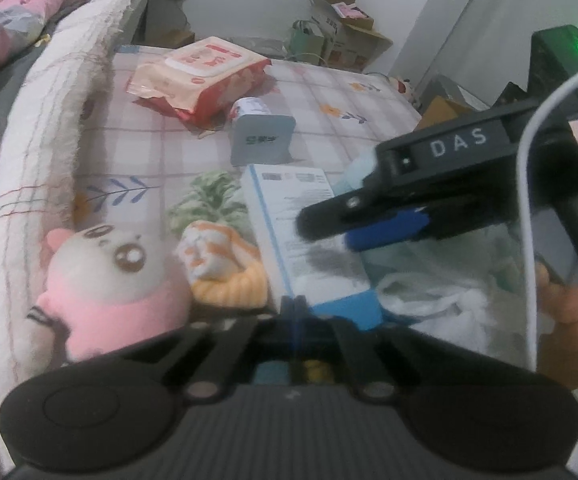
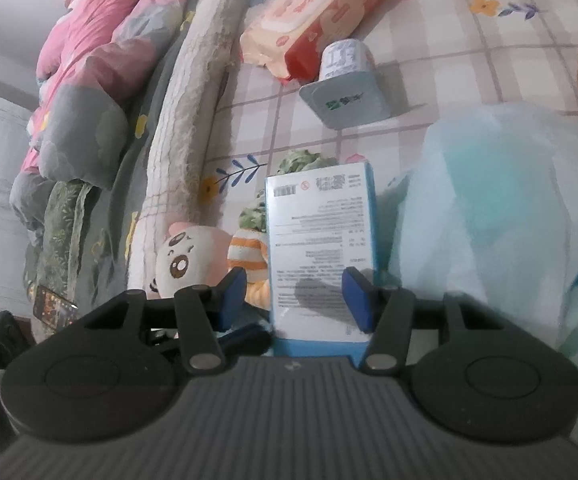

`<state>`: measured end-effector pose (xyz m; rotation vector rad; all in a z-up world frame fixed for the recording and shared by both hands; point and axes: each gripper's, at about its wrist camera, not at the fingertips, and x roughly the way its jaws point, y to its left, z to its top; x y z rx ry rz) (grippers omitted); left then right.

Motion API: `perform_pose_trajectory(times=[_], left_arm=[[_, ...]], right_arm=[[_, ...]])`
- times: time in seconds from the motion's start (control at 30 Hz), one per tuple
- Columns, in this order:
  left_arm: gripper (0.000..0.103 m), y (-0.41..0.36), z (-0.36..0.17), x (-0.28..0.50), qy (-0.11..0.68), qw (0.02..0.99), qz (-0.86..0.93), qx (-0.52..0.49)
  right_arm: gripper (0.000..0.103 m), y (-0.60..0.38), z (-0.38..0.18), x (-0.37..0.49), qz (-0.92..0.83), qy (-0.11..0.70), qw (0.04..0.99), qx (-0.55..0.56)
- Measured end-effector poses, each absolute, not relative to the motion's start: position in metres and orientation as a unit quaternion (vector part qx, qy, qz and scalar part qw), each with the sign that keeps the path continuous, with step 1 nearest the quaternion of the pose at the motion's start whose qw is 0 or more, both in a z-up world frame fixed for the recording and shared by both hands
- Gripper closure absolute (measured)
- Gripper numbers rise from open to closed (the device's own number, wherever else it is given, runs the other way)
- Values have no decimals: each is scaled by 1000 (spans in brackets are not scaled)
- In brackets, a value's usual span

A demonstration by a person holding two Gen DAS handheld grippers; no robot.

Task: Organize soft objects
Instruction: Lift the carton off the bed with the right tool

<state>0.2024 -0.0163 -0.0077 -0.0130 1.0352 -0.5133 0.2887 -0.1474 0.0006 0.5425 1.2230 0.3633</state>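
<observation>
The left gripper (image 1: 293, 305) is sitting with fingers pressed together, pinching nothing, just beside the blue-and-white box (image 1: 309, 240) on the checked bedsheet (image 1: 329, 92). The right gripper (image 2: 295, 296) is hovering over that box with fingers spread — pads not touching it. The pink plush (image 1: 105, 280) is lying against the sheet's left edge, by the white blanket (image 1: 41, 160) — striped plush (image 1: 225, 264) touching it.

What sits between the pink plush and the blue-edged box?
An orange-striped plush lies between the pink plush and the box, touching both; it shows in both wrist views.
</observation>
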Motion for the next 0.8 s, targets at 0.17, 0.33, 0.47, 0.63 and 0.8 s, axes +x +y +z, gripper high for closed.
perform_pose_trajectory(times=[0.17, 0.33, 0.47, 0.63, 0.8], left_arm=[[103, -10, -13, 194, 500, 833, -238, -2], [101, -3, -5, 190, 490, 837, -245, -16], [89, -2, 9, 196, 467, 848, -249, -26], [63, -16, 14, 220, 456, 851, -259, -30], [65, -34, -2, 252, 480, 838, -260, -13]], right_arm=[[51, -151, 3, 286, 145, 557, 783, 236], [50, -144, 3, 290, 130, 558, 788, 224], [50, -148, 6, 293, 117, 553, 792, 232], [50, -157, 1, 299, 102, 560, 779, 262], [50, -160, -4, 304, 92, 565, 769, 284]])
